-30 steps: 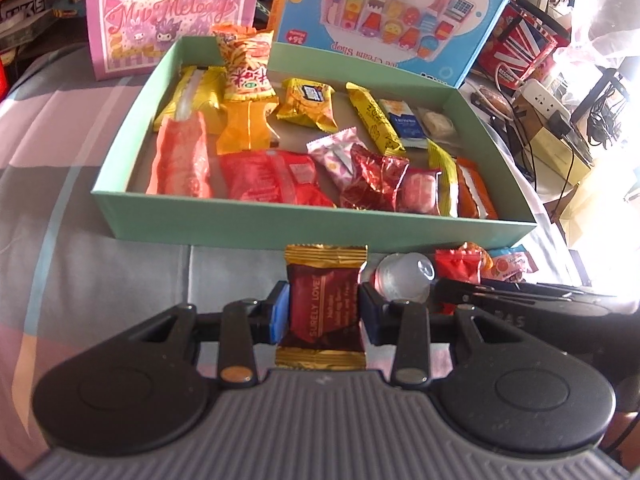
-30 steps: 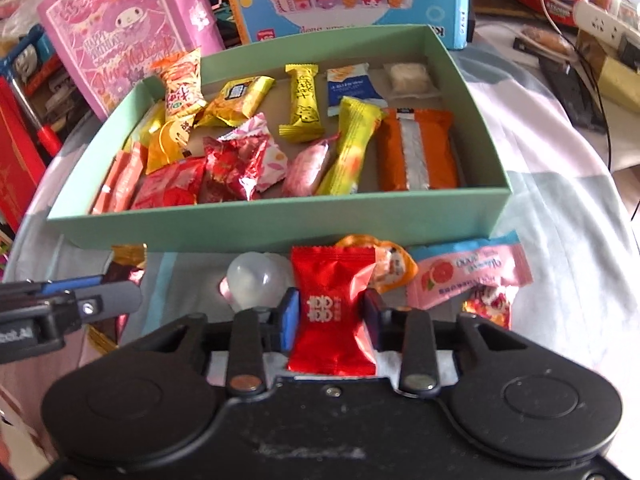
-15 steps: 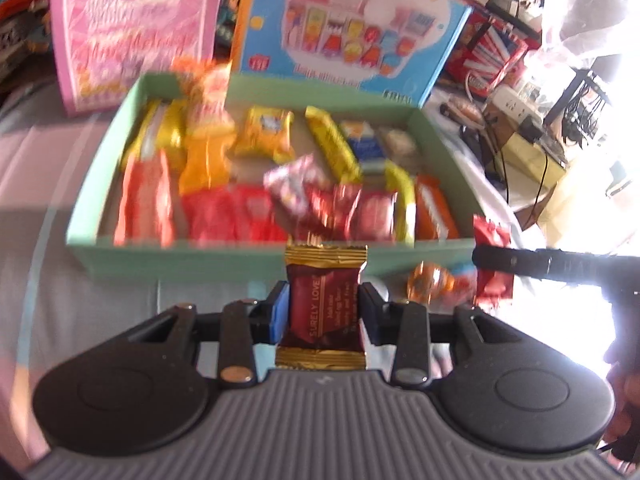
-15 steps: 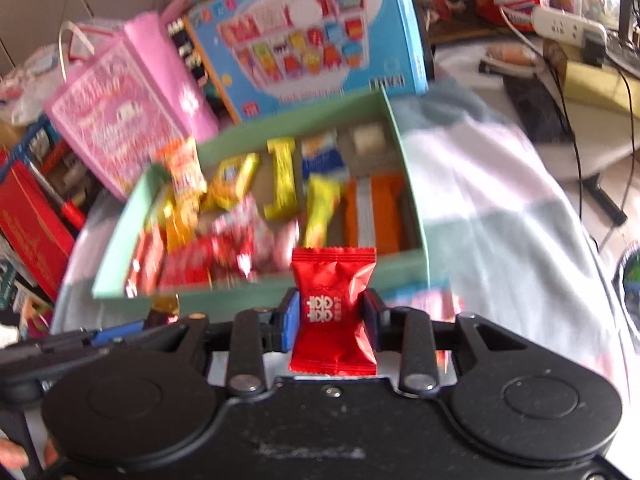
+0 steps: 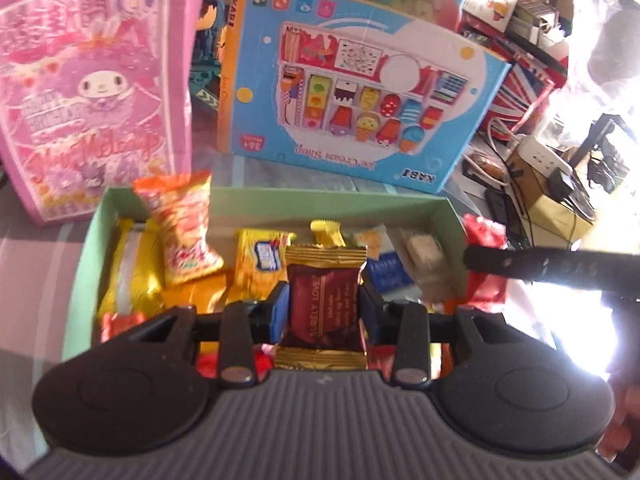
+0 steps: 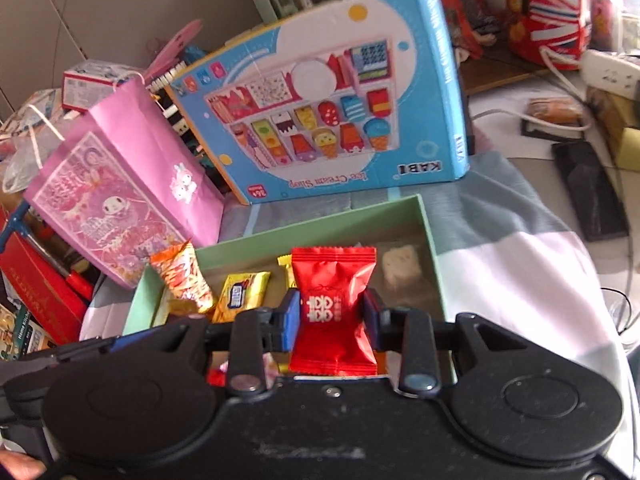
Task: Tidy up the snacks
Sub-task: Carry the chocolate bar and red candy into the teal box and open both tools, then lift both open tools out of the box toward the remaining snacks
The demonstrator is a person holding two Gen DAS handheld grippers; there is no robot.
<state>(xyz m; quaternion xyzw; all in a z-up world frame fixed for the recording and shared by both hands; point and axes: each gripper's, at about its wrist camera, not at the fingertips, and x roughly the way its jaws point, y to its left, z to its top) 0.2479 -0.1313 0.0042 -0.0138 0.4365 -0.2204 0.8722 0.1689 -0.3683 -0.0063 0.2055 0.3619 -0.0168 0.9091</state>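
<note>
My left gripper (image 5: 323, 304) is shut on a dark red and gold snack packet (image 5: 325, 304), held above the mint green box (image 5: 82, 268) that holds several wrapped snacks. My right gripper (image 6: 332, 314) is shut on a bright red candy packet (image 6: 334, 308), hanging over the same green box (image 6: 434, 256) near its right side. In the left wrist view the right gripper's black finger (image 5: 540, 268) reaches in from the right with the red packet (image 5: 484, 232) showing behind it. An orange snack bag (image 5: 180, 224) leans at the box's far left corner.
A pink gift bag (image 5: 88, 92) and a blue Ice Cream Shop toy box (image 5: 360, 92) stand just behind the green box. A phone (image 6: 588, 188), cables and a power strip (image 6: 608, 68) lie to the right. Red boxes (image 6: 36, 280) crowd the left.
Both grippers rose and moved forward from the near side of the box to above its inside, each still carrying its packet. The loose snacks in front of the box have left view.
</note>
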